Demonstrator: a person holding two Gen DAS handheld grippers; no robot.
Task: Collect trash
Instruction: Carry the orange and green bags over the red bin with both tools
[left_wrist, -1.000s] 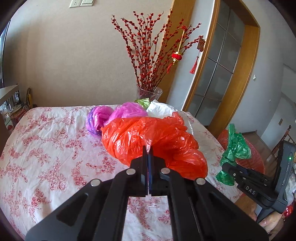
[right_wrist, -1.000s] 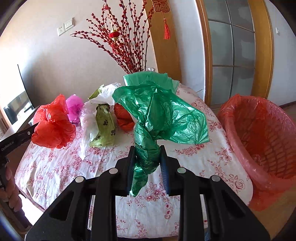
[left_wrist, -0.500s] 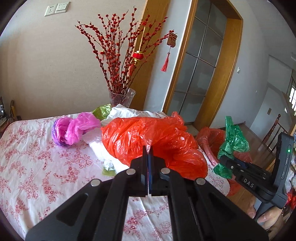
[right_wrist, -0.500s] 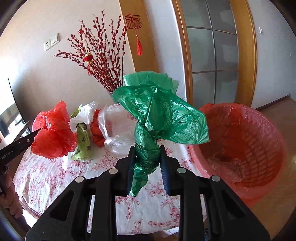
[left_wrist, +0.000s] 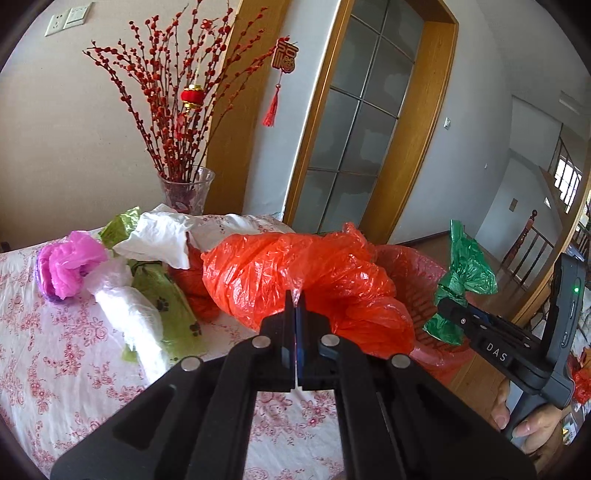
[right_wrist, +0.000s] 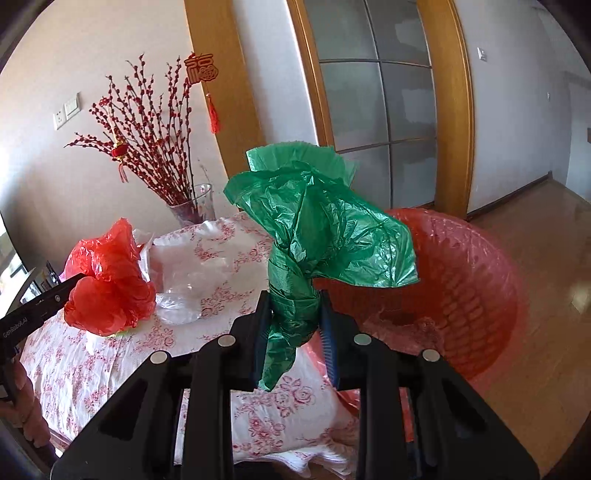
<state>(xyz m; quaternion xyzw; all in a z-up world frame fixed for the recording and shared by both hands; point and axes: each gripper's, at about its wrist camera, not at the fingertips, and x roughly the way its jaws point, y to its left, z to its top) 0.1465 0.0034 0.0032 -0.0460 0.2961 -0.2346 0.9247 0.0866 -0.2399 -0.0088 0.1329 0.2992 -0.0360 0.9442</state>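
Left gripper (left_wrist: 295, 299): your jaws are clenched on a thin fold of the red bag (left_wrist: 306, 280), which bulges out ahead of the fingertips and hangs clear of the table
Right gripper (right_wrist: 295, 314): your jaws are clamped on the twisted neck of the green bag (right_wrist: 317, 229); its crumpled top flares up above the pads and a short tail hangs below them
Red bag, seen from the right wrist (right_wrist: 107, 280): held at the tip of your left gripper (right_wrist: 55, 299), above the left part of the tablecloth
Green bag, seen from the left wrist (left_wrist: 465, 273): held at the tip of your right gripper (left_wrist: 448, 306), beside the table's right edge and over the bin
Bin (right_wrist: 480, 280): a red basket lined with a red bag, on the wooden floor just beside the table; the green bag overlaps its near rim in view
Table (left_wrist: 55, 354): floral cloth, with a pink bag (left_wrist: 66, 266), a white bag (left_wrist: 129, 306), a light green bag (left_wrist: 170, 302) and a clear bag (right_wrist: 184, 299) lying on it
Vase (left_wrist: 186, 192): glass, with red berry branches, at the far edge of the table
Hands: your right hand (left_wrist: 528, 424) grips the right handle; your left hand (right_wrist: 26, 402) shows at the frame's edge
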